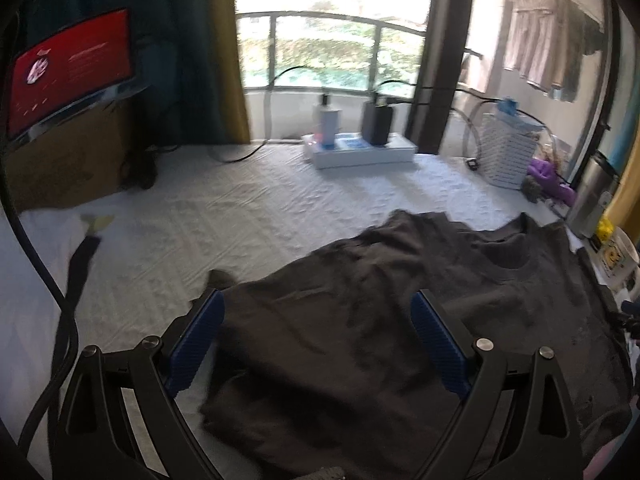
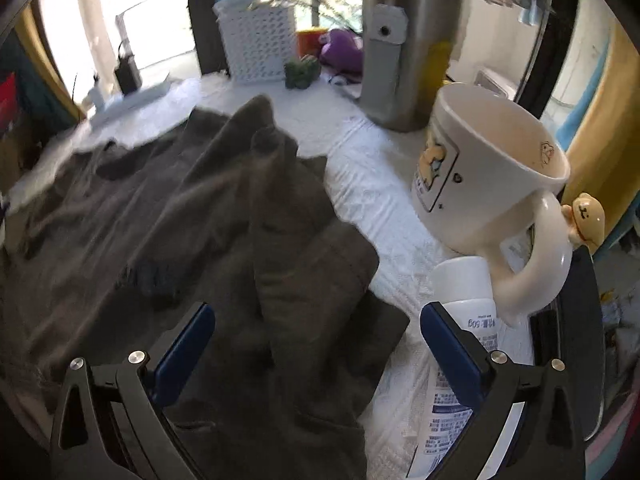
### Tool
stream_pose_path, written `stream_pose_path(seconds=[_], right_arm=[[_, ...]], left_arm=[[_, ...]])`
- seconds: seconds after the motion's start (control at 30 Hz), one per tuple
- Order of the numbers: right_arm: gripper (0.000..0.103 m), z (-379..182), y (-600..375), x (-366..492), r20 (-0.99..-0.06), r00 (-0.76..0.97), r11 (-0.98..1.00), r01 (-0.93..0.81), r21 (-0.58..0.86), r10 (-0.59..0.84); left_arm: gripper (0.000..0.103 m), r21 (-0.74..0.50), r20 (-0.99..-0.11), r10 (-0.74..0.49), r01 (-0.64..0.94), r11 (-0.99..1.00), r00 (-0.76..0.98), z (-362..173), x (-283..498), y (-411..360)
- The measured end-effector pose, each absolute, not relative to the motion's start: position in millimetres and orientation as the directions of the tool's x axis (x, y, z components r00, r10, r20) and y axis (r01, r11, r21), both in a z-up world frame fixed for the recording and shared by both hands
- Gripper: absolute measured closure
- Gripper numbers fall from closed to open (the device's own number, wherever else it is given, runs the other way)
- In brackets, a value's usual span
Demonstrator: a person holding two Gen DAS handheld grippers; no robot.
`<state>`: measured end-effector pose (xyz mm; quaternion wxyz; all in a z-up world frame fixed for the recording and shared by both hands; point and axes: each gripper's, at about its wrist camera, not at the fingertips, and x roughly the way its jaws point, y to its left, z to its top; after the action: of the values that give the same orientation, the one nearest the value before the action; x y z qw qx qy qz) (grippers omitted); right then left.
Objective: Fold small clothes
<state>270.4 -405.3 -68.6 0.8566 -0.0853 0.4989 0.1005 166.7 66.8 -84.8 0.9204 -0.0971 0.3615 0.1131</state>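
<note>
Garment: A dark grey T-shirt lies rumpled on the bench under a white quilted cover, its round neckline toward the right of the left wrist view.

How it will handle: I judge it light, limp and not at all fragile; thin knit like this sags and drags when lifted by one point, so I expect it to need two holds at once. It should not slip much against ribbed pads.

Where I would take hold: At an outer edge, such as the hem or a shoulder seam, pinching a single layer rather than a bunched ridge.

Left claw: The left claw hangs spread wide, blue pads well apart, holding nothing. The shirt fills the lower centre of that frame, directly between and beyond the pads; the left pad sits at the cloth's left edge.

Right claw: The right claw is likewise spread and empty. A raised fold of the shirt runs from the frame's centre down between its pads; the cloth's right edge lies just inside the right pad.

Hazards, as I read them: A white mug and a white bottle lying on its side sit at the right of that frame, close beside the right pad. A steel canister stands behind them.

Whether either claw touches the fabric, I cannot tell.
</note>
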Motion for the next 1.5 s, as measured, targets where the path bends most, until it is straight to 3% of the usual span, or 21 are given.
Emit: stream_pose_path(seconds=[0.13, 0.23, 0.33, 0.4, 0.47, 0.5, 0.77, 1.03, 1.3, 1.5], right_arm=[[0.002, -58.3, -416.3, 280.2, -0.85, 0.506, 0.975, -0.218, 0.043, 0.151], [0.025, -58.5, -413.0, 285.9, -0.853, 0.496, 0.972, -0.23, 0.048, 0.16], [0.034, -66.9, -415.9, 295.5, -0.869, 0.465, 0.973, -0.219, 0.073, 0.17], [0.049, -70.2, -417.0, 298.2, -0.87, 0.459, 0.972, -0.219, 0.083, 0.177], [0.089, -69.8, -419.7, 298.6, -0.868, 0.457, 0.97, -0.223, 0.099, 0.194], [0.093, -69.0, -419.8, 297.4, -0.865, 0.462, 0.969, -0.223, 0.103, 0.198], [0.097, -31.5, -425.6, 280.4, -0.797, 0.595, 0.987, -0.163, 0.004, 0.102], [0.097, -13.0, -384.6, 261.7, -0.769, 0.61, 0.962, -0.272, 0.025, 0.193], [0.097, -40.9, -310.6, 250.6, -0.801, 0.517, 0.904, -0.421, 0.069, 0.302], [0.097, -76.4, -276.8, 230.7, -0.868, 0.429, 0.86, -0.509, -0.006, 0.248]], left_arm=[[0.01, -0.099, -0.677, 0.162, -0.307, 0.946, 0.717, -80.5, 160.5, 79.5], [0.01, -0.097, -0.662, 0.174, -0.313, 0.945, 0.729, -76.7, 157.5, 82.8], [0.01, -0.097, -0.664, 0.172, -0.312, 0.945, 0.727, -78.1, 157.3, 82.8], [0.01, -0.091, -0.667, 0.171, -0.307, 0.947, 0.725, -78.8, 157.8, 81.7], [0.01, -0.083, -0.668, 0.173, -0.303, 0.949, 0.724, -79.1, 158.0, 80.9], [0.01, -0.082, -0.667, 0.173, -0.303, 0.949, 0.725, -78.6, 157.8, 81.0], [0.01, -0.076, -0.657, 0.172, -0.291, 0.954, 0.734, -74.7, 156.0, 78.5], [0.01, -0.082, -0.649, 0.162, -0.281, 0.956, 0.743, -72.0, 150.2, 76.3], [0.01, -0.094, -0.642, 0.161, -0.285, 0.954, 0.749, -70.7, 139.7, 82.2], [0.01, -0.103, -0.653, 0.157, -0.293, 0.951, 0.741, -76.0, 135.0, 89.6]])
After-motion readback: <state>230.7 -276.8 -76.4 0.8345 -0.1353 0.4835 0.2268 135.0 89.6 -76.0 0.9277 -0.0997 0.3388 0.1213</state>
